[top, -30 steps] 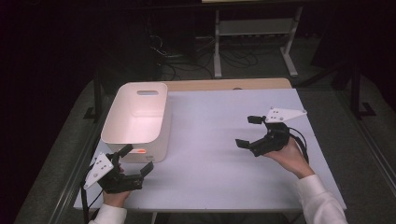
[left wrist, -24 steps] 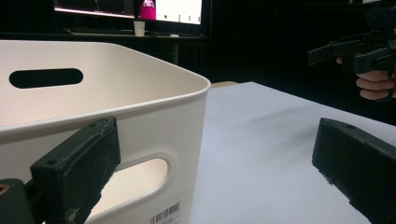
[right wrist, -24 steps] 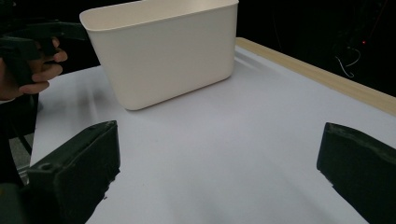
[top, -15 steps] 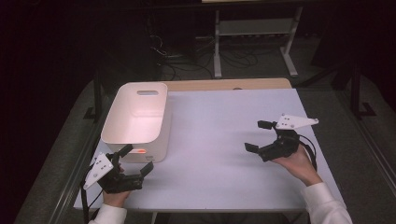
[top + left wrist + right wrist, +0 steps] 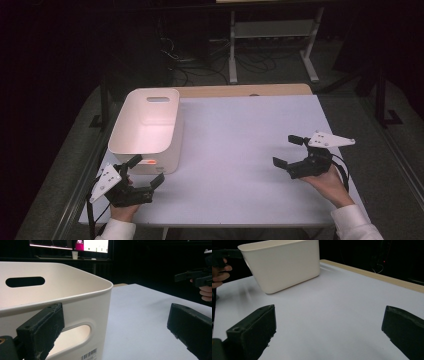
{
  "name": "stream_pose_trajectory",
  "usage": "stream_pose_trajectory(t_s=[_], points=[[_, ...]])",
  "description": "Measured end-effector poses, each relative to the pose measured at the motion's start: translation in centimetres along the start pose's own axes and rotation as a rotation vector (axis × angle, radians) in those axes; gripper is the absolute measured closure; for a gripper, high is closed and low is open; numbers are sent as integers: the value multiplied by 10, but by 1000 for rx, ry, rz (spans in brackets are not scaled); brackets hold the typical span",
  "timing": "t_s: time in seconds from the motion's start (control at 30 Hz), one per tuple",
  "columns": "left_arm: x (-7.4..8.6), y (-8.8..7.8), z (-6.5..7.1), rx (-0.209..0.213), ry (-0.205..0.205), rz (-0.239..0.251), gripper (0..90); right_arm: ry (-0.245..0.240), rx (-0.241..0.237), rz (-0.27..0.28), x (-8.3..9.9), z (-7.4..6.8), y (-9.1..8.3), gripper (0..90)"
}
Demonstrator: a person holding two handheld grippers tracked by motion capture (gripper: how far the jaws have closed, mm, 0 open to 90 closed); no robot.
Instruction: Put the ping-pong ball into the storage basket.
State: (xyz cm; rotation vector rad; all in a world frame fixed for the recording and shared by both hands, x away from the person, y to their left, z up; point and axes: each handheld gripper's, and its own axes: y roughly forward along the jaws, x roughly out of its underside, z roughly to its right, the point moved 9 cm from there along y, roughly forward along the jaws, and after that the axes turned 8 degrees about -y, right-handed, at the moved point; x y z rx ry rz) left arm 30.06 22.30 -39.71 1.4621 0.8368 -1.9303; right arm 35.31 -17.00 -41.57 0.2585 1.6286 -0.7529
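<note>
A white plastic bin [image 5: 147,125] with slot handles stands at the table's left side, and I see nothing inside it. My left gripper [image 5: 147,170] hovers open at the bin's near end by the front left corner. In the left gripper view its jaws stand wide apart, one beside the bin's [image 5: 62,297] handle slot. My right gripper [image 5: 286,150] is held open and empty above the table's right side, far from the bin. In the right gripper view the bin [image 5: 284,265] stands across bare table.
The white tabletop [image 5: 240,140] has a wooden strip [image 5: 240,90] along its far edge. Beyond it on the dark floor are a metal stand [image 5: 270,45] and cables [image 5: 195,62]. Lit monitors [image 5: 95,245] glow behind the bin.
My right gripper has moved right and toward the near edge, still open. The left gripper and the bin have stayed put.
</note>
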Motion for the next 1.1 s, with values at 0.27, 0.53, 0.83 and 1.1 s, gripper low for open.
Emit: stream_pose_trajectory(t_s=[0.27,0.53,0.83,1.1], points=[[0,0,0,-2,-1,-1,4,11,56,32,10,6,-12,0],[0,0,0,-1,0,-1,4,16,97,41,20,11,-23,0],[0,0,0,-4,-1,0,4,34,127,48,31,14,-33,0],[0,-1,1,6,-5,2,4,16,147,49,34,12,-36,0]])
